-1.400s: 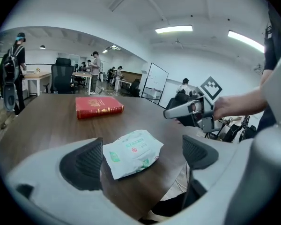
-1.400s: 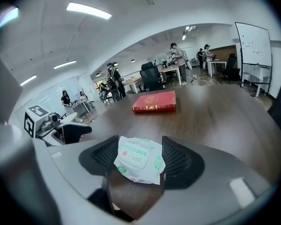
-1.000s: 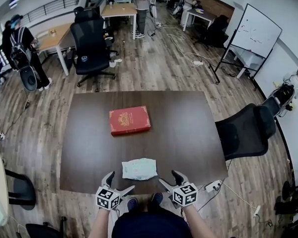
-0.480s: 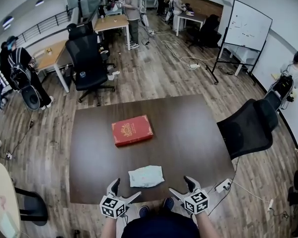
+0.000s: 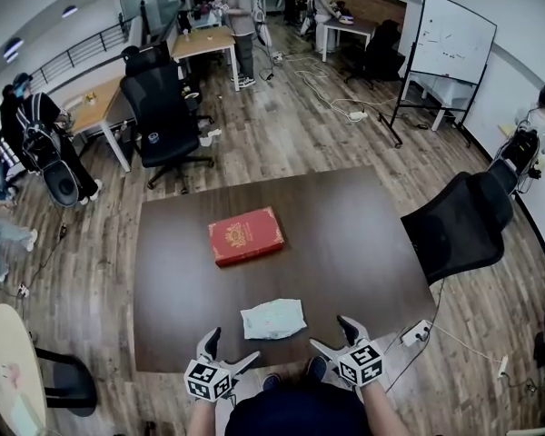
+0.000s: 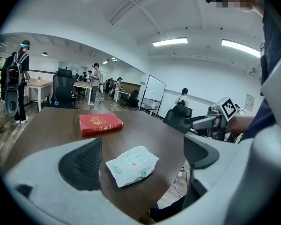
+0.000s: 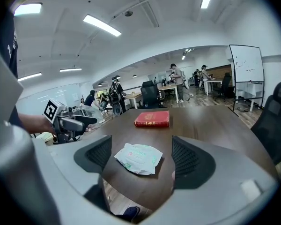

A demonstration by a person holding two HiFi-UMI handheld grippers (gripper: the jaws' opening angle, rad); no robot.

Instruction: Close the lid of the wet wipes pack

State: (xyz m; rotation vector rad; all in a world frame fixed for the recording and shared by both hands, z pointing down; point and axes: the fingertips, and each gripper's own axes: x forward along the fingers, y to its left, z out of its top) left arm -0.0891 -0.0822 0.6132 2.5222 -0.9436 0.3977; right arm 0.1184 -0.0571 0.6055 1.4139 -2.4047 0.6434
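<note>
We find the table (image 5: 363, 243) to be dark wood-look board, smooth, with a dull sheen. The wipes pack (image 5: 273, 318) is soft plastic film, creased and faintly glossy. The book (image 5: 246, 235) has a matt red cover with gold stamping. The left gripper (image 5: 229, 348) and right gripper (image 5: 331, 332) are pale grey moulded plastic, matt; their pads (image 6: 82, 165) are black and ribbed. The floor (image 5: 282, 134) is wood-pattern plank, satin. The chair (image 5: 459, 225) is matt black; mesh or cloth, we cannot tell.

Wipes pack (image 6: 132, 165), red book (image 6: 100, 124) on table (image 6: 154, 132)
</note>
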